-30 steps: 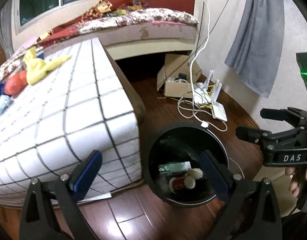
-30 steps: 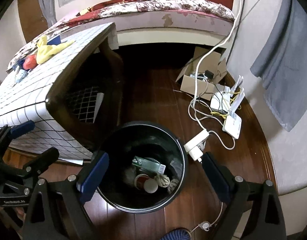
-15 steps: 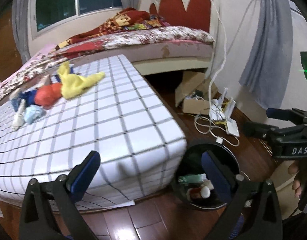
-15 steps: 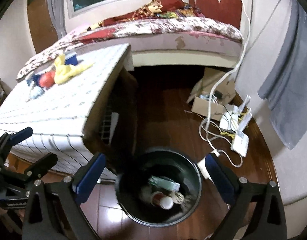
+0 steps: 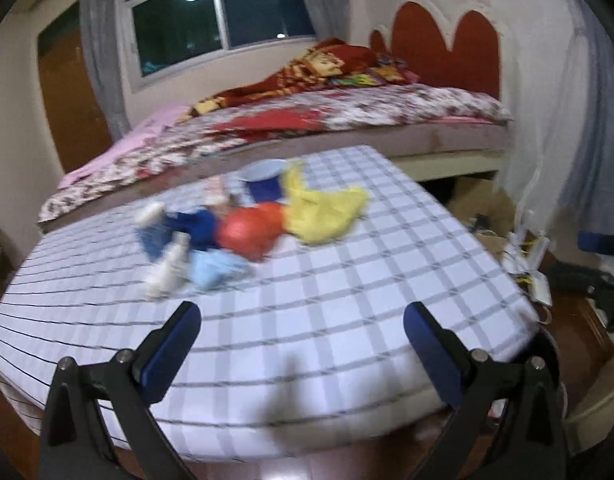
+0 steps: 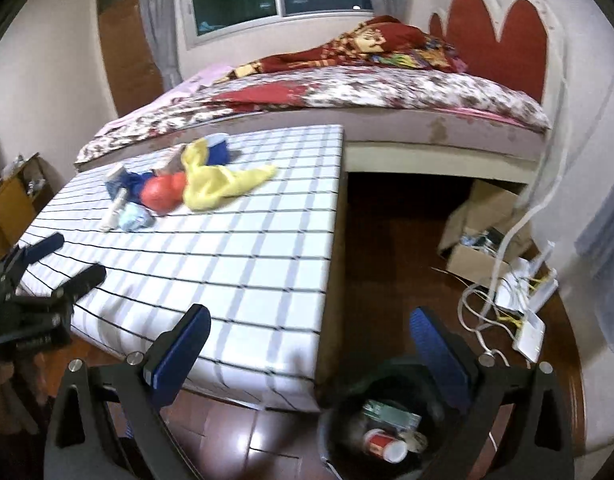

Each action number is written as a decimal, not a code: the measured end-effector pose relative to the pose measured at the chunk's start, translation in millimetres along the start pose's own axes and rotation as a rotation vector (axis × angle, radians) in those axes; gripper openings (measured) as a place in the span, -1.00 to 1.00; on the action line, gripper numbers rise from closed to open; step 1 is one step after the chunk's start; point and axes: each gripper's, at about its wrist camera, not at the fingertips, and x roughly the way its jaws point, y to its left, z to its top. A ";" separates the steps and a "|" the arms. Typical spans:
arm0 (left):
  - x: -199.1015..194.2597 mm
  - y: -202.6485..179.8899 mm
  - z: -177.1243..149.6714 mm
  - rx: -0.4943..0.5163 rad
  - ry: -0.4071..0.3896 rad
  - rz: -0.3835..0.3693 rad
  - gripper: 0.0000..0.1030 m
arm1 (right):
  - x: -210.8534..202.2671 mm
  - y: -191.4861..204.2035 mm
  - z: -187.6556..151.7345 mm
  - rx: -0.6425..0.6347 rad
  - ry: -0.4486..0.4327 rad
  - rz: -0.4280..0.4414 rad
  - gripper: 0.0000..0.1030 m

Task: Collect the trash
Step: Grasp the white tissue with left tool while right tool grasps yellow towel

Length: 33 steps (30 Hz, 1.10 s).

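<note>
A pile of trash lies at the far side of the checked tablecloth point(image 5: 347, 300): a yellow wrapper point(image 5: 327, 208), a red-orange bag point(image 5: 247, 232), a blue cup point(image 5: 263, 184), a light blue scrap point(image 5: 215, 268) and a small white bottle point(image 5: 167, 268). My left gripper point(image 5: 301, 328) hangs open over the near part of the cloth, well short of the pile, with nothing between its fingers. My right gripper point(image 6: 309, 322) is open and empty over the table's corner. Just under it is the black bin point(image 6: 335, 432), which holds a red cup point(image 6: 383, 446) and a green box point(image 6: 391, 410).
A bed point(image 6: 387, 92) with a flowered cover runs behind the table. On the wooden floor to the right are a cardboard box point(image 6: 479, 236), white routers point(image 6: 531, 320) and loose cables. A grey curtain hangs at the right wall. A small wooden cabinet point(image 6: 11, 208) stands at the far left.
Both grippers have risen and swung from above the bin toward the table top. The bin has left the left wrist view and dropped to the bottom of the right wrist view.
</note>
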 end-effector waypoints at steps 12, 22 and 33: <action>61.9 122.8 -1.0 -0.218 0.082 0.109 0.98 | 34.3 51.4 32.1 -0.008 -0.061 0.065 0.96; 111.0 153.6 -0.8 -0.223 0.127 0.077 0.58 | 97.4 96.4 59.4 -0.056 -0.047 0.086 0.68; 151.1 150.5 -1.1 -0.235 0.204 -0.017 0.37 | 175.2 114.2 97.0 -0.099 0.077 0.105 0.45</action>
